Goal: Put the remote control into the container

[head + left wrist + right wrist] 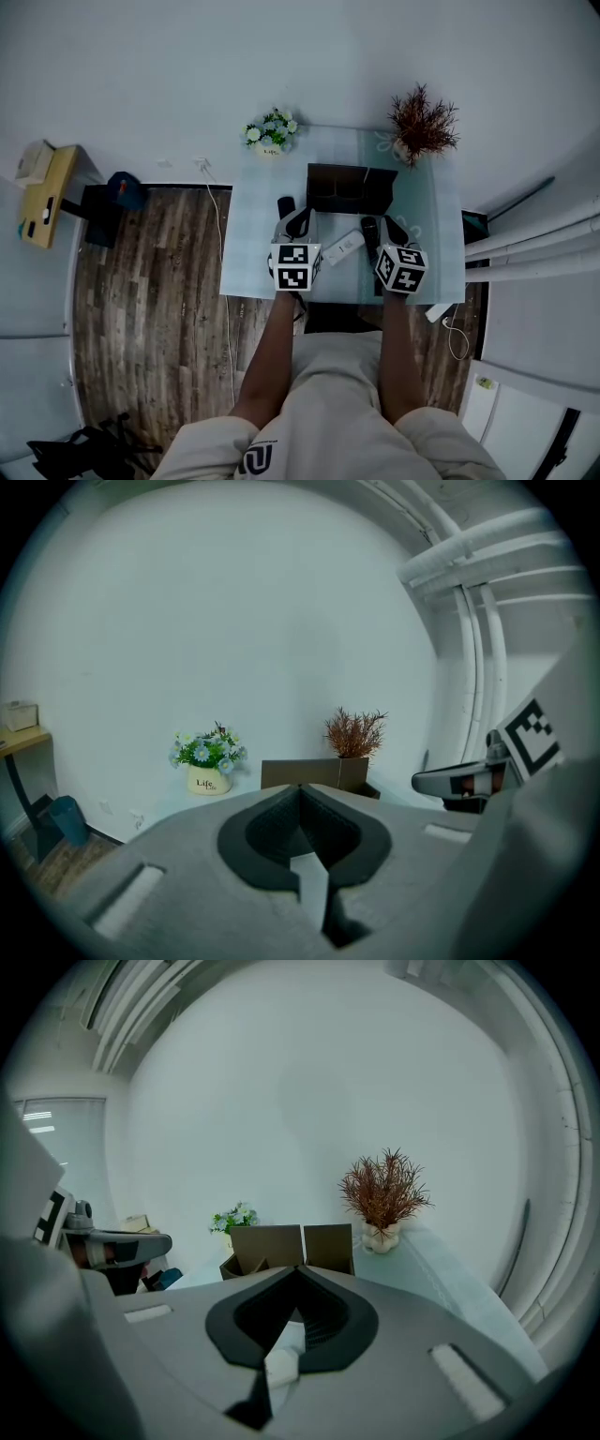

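Note:
A white remote control [343,248] lies slantwise on the pale glass table [253,244], between my two grippers. Behind it stands the dark brown divided container [349,188], open at the top. A black remote [285,206] lies left of the container and another black one [369,232] lies right of the white one. My left gripper [301,219] is shut and empty, just left of the white remote. My right gripper [388,226] is shut and empty on its right. The container [300,772] [291,1241] shows beyond both sets of closed jaws, and the white remote [281,1354] below the right ones.
A pot of pale flowers [270,134] stands at the table's back left and a reddish dried plant [422,122] at the back right. A white plug with a cable [439,312] lies at the front right corner. White pipes [534,253] run along the right.

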